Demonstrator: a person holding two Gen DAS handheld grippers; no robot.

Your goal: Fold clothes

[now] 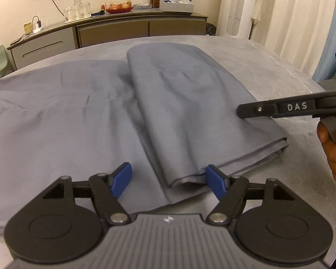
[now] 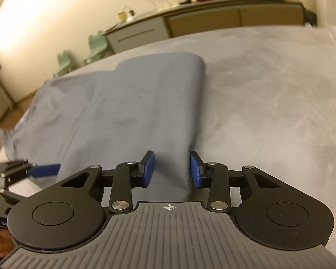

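Note:
A grey-blue garment [image 1: 78, 121] lies spread on the grey table [image 1: 280, 74]. Its right part is folded over into a thicker long panel [image 1: 186, 103]. My left gripper [image 1: 170, 181] is open at the near end of that fold, its blue pads on either side of the folded edge and not pressing it. In the left wrist view my right gripper [image 1: 240, 112] reaches in from the right, low over the panel's right side. In its own view the right gripper [image 2: 172, 170] stands narrowly open over the garment [image 2: 145, 103], with cloth showing between the pads. One blue pad [image 2: 44, 170] of the left gripper shows at the left.
A hand [image 1: 333, 154] holds the right gripper's handle. Behind the table a long sideboard [image 1: 114, 29] carries glasses, a red fruit bowl and a grey box. Green chairs [image 2: 67, 62] stand at the left and curtains [image 1: 298, 11] hang at the right. Bare tabletop [image 2: 268, 94] stretches right of the garment.

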